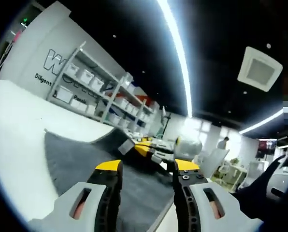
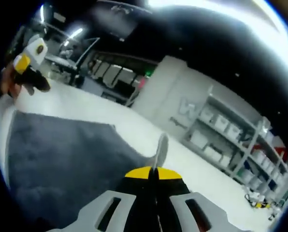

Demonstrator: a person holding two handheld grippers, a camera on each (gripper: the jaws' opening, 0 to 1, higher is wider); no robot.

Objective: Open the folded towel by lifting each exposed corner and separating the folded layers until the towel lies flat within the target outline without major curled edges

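A dark grey towel [image 1: 81, 162] lies spread on a white table [image 1: 18, 125]. My left gripper [image 1: 148, 166] hovers above it, open, with nothing between its yellow-tipped jaws. At the towel's far corner, which rises off the table, sits my right gripper [image 1: 145, 148]. In the right gripper view the towel [image 2: 57, 159] stretches away to the left, and my right gripper [image 2: 152, 173] is shut on a thin edge of the towel [image 2: 160, 145] that stands up from the jaws. The left gripper [image 2: 29, 59], held by a hand, shows at the upper left beyond the towel.
White shelving with storage bins [image 1: 93, 84] stands past the table's far side, in front of a white wall with lettering [image 2: 187, 108]. A person's dark sleeve [image 1: 267, 188] is at the right. Desks and chairs fill the room behind.
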